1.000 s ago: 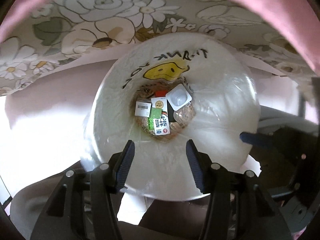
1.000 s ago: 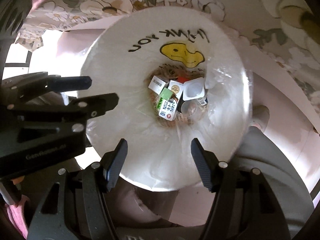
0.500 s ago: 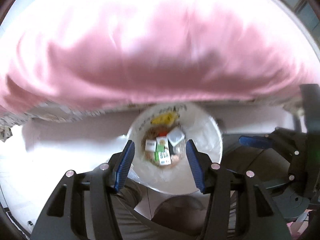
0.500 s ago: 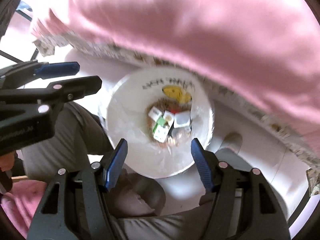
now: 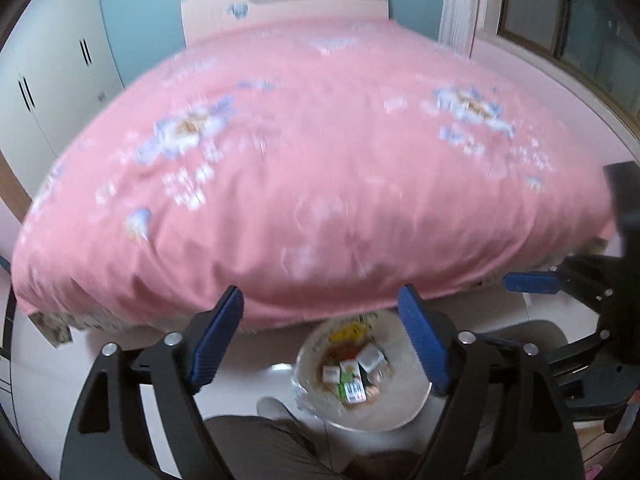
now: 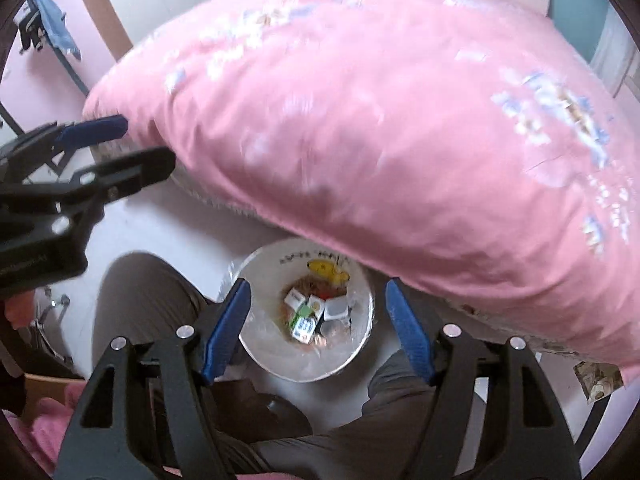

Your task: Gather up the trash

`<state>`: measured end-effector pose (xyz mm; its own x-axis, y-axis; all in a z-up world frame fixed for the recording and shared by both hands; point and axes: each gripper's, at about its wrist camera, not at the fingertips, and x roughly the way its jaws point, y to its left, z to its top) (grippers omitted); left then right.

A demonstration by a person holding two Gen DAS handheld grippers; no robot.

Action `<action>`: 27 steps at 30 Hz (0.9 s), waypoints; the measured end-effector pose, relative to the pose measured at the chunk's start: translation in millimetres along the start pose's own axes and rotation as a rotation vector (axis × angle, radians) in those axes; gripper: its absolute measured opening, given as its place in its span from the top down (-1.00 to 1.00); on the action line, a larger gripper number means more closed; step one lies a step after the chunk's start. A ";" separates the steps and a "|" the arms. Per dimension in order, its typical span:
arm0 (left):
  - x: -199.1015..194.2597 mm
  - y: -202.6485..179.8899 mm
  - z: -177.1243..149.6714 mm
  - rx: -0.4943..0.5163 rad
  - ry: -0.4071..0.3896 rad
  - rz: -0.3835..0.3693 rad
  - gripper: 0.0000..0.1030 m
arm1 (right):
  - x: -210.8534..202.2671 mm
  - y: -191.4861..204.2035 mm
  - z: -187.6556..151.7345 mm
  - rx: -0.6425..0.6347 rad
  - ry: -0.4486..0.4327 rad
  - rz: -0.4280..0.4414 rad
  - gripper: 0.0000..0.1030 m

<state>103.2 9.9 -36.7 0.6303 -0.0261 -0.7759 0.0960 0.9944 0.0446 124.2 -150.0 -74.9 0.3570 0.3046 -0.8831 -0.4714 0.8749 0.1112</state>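
Observation:
A round bin lined with a white smiley-face bag [image 5: 400,420] stands on the floor at the foot of the bed. Small cartons, a white cup and wrappers [image 5: 352,378] lie at its bottom. My left gripper [image 5: 320,300] hangs high above it with its jaws opening and nothing between them. My right gripper [image 6: 318,287] hovers over the same bin [image 6: 260,348] and its trash [image 6: 308,316], jaws opening a little, also empty. The right gripper's fingers [image 5: 532,282] show at the left wrist view's right edge. The left gripper's fingers [image 6: 96,132] show at the right wrist view's left.
A bed with a pink flowered duvet [image 5: 320,160] overhangs the bin's far side. A person's trousered legs [image 6: 140,300] flank the bin, with a shoe [image 5: 272,404] beside it. White wardrobes [image 5: 52,60] stand at the left, a window [image 5: 580,20] at the right.
Both grippers rose from close over the bin's mouth to well above it and tipped upward, so the bed's top came into sight. The left jaws spread wider.

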 end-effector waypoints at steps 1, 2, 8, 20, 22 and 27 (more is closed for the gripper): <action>-7.1 -1.4 2.1 0.006 -0.019 0.004 -0.67 | -9.3 -0.2 1.5 0.002 -0.019 -0.005 -0.36; -12.8 -2.7 2.6 0.009 -0.033 0.005 -0.69 | -22.3 0.5 3.1 0.003 -0.045 -0.017 -0.40; -57.6 -11.6 1.3 0.024 -0.118 -0.021 -0.82 | -75.9 7.0 4.8 -0.012 -0.200 -0.116 -0.50; -102.1 -9.2 -24.7 0.037 -0.197 0.024 -0.87 | -133.1 43.5 -24.0 -0.068 -0.338 -0.196 -0.65; -106.2 -6.3 -28.7 0.032 -0.197 0.034 -0.87 | -140.0 47.8 -28.3 -0.070 -0.354 -0.200 -0.66; -117.3 -5.3 -40.3 0.047 -0.210 0.057 -0.87 | -150.2 63.1 -43.7 -0.092 -0.401 -0.256 -0.66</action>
<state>-2.3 11.8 28.7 0.7822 0.0042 -0.6230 0.0887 0.9890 0.1180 5.6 -157.0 44.9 0.7448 0.2210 -0.6296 -0.3911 0.9091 -0.1436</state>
